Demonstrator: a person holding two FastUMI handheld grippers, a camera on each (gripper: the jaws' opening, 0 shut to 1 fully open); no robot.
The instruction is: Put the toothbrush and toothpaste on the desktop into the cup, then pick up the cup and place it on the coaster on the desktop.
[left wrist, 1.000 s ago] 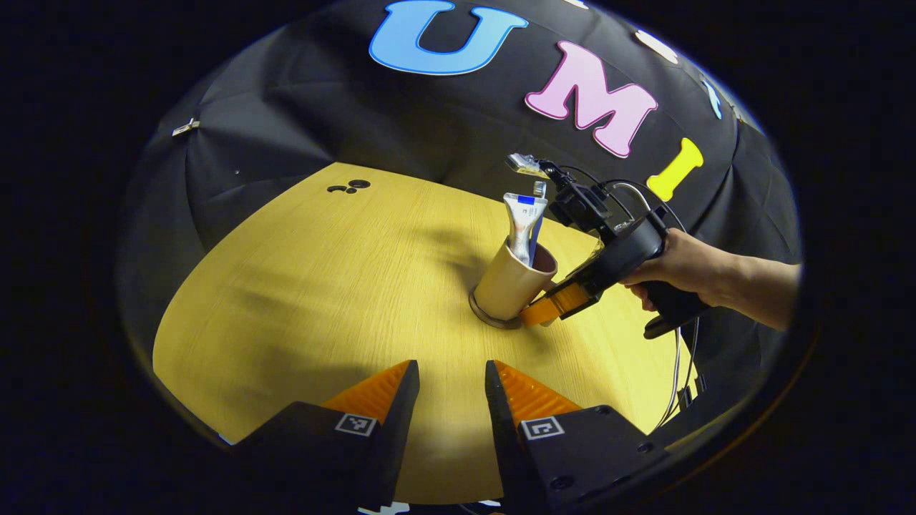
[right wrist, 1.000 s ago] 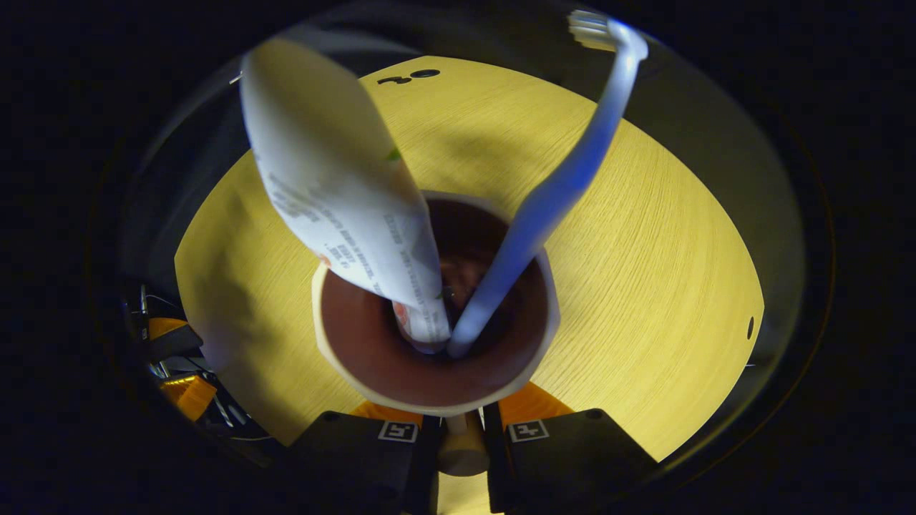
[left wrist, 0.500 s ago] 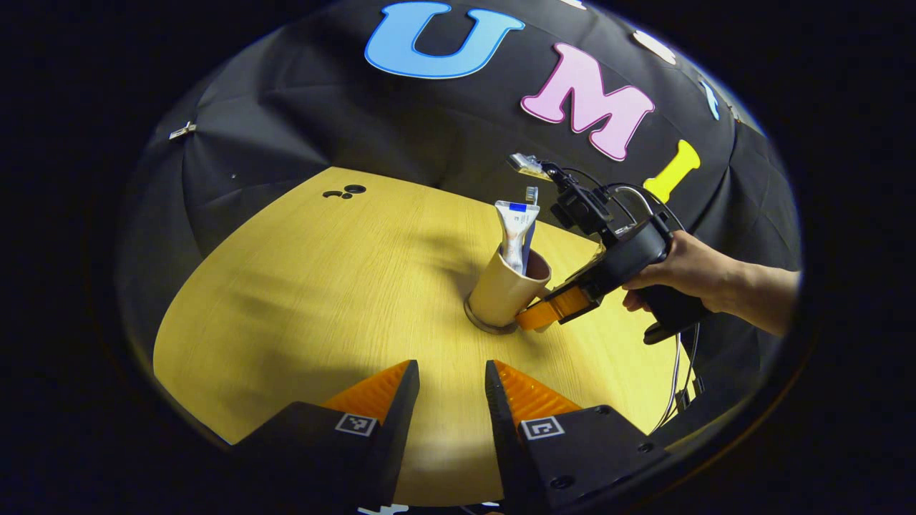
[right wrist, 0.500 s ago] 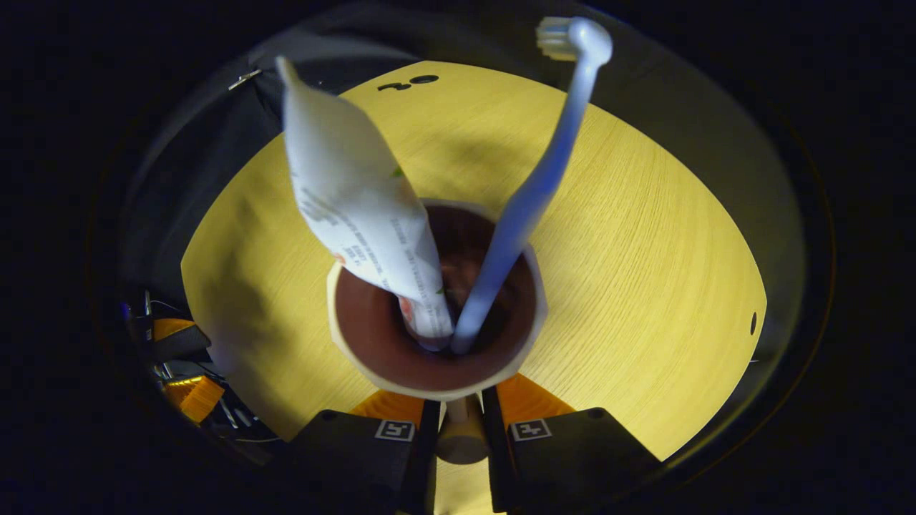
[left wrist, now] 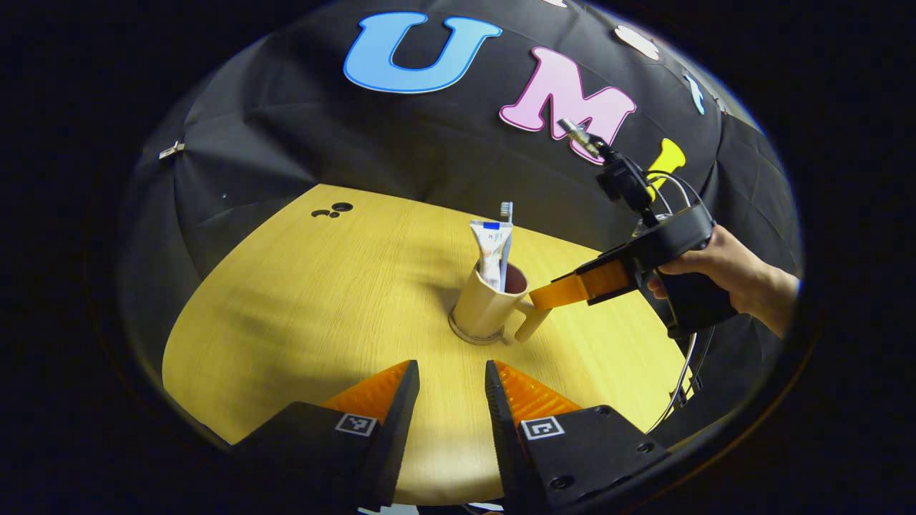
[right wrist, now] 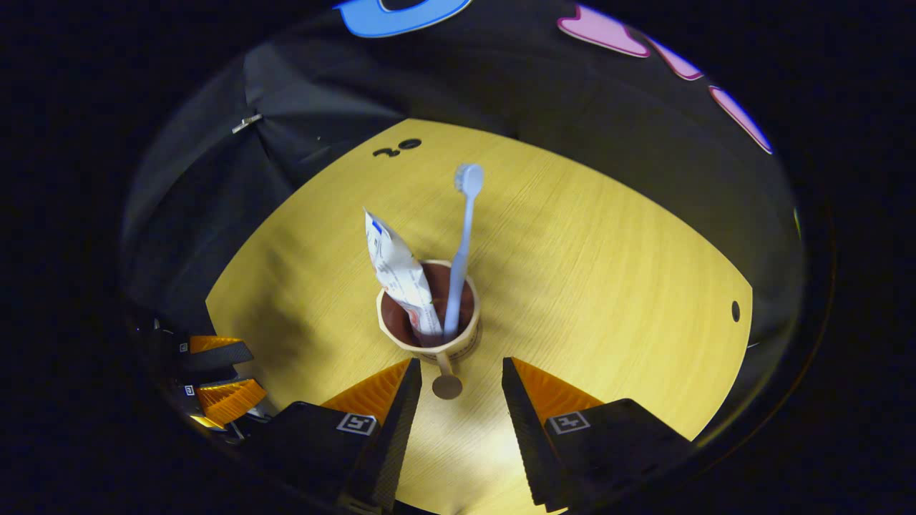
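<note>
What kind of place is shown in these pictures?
Probably a recording booth staged as a washroom desk: a black cloth wall, a round wooden table, and a cup holding toothpaste and a toothbrush.

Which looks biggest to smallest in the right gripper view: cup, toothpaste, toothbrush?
1. Cup, the bulkiest.
2. Toothpaste.
3. Toothbrush, longest but thinnest.
The toothpaste and toothbrush lean toward the camera, so their looks are unsure.
</note>
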